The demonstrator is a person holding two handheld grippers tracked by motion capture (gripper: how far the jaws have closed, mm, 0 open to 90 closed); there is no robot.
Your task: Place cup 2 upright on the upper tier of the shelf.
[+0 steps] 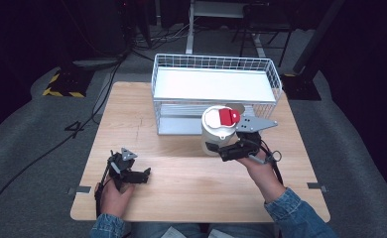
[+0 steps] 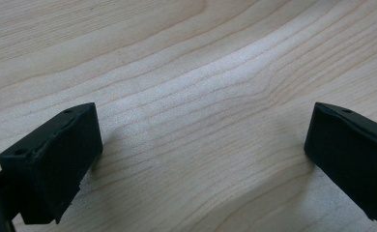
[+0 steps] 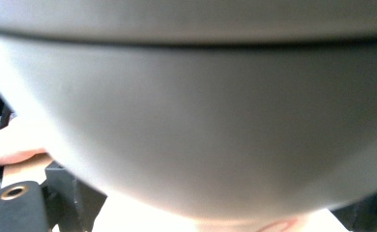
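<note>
A pale wooden table (image 1: 181, 178) seen from above, with a person's forearms in denim sleeves coming in from the near edge; at the far side of the table stands a white wire basket (image 1: 271, 74) with a flat white shelf inside. The right gripper (image 1: 221, 148), at right of centre, clasps a white cylindrical jar with a white lid and a red flip tab (image 1: 216, 130) by its side; the jar is upright, just in front of the basket's near wall, and appears lifted clear of the tabletop. In the right gripper view the jar's pale curved wall (image 3: 201, 121) sits right up against the camera (blurred by closeness), so the jaws stand partly open around its width, pressing on it.

The step in hand looks like carrying the jar toward the basket; the next move would call for raising it above the wire rim, then moving it farther away and lowering it inside without tipping.

The left gripper (image 1: 139, 174) rests near the left near corner; its jaws stand wide apart over bare wood, holding nothing.
</note>
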